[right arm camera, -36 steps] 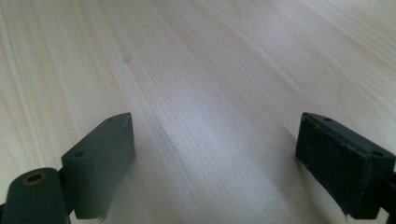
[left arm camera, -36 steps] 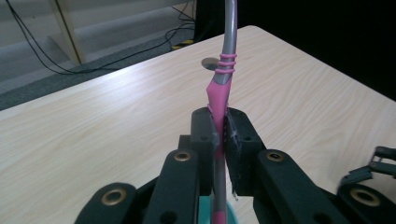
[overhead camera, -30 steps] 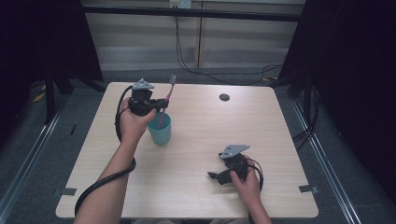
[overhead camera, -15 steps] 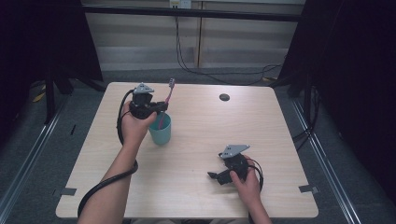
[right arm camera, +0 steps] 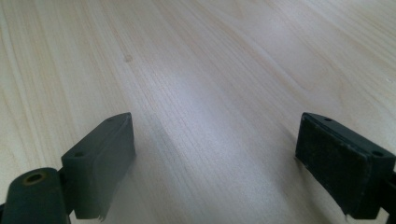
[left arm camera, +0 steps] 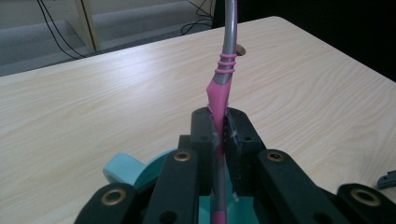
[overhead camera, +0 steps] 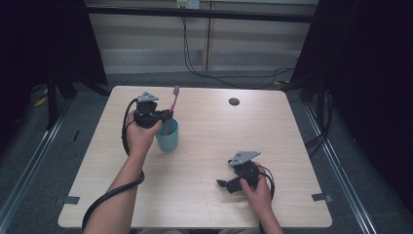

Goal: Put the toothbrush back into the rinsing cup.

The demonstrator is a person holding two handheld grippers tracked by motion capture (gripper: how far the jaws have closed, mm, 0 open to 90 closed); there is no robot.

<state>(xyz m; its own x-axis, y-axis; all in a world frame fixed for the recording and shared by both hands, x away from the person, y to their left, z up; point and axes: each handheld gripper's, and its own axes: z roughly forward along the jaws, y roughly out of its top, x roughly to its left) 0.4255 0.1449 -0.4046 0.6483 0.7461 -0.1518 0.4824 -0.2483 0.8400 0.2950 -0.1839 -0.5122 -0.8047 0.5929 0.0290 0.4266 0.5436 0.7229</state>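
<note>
High view first: a light wooden table point(overhead camera: 204, 146) carries a teal cup point(overhead camera: 168, 136) toward its left half, and the left gripper point(overhead camera: 163, 116), held in the person's left hand point(overhead camera: 141, 136), sits just above the cup's rim with its jaws closed on a pink toothbrush point(overhead camera: 173, 100); the brush stands nearly upright, its head above the gripper and its lower end down inside the cup; a black cable point(overhead camera: 109, 195) loops from that gripper along the forearm toward the near edge; the right gripper point(overhead camera: 221, 184) lies low on the table toward the near right, well apart from the cup, with the right hand point(overhead camera: 255, 187) around it and its grey three-cornered plate point(overhead camera: 245, 157) on top; a small dark round disc point(overhead camera: 234, 101) sits on the far side of the tabletop. Left gripper view next: the two black jaws are pressed together on the toothbrush's point(left arm camera: 219, 93) pink handle, which rises between them and turns grey past a set of pink rings, running out of the top of the picture; the teal cup's point(left arm camera: 126, 170) rim shows directly beneath the jaws, and the handle's lower part goes down into it; wood grain stretches beyond. Right gripper view last: the right gripper point(right arm camera: 215, 154) has its jaws spread wide apart with nothing between them, just above the bare wooden tabletop point(right arm camera: 196, 70).
</note>
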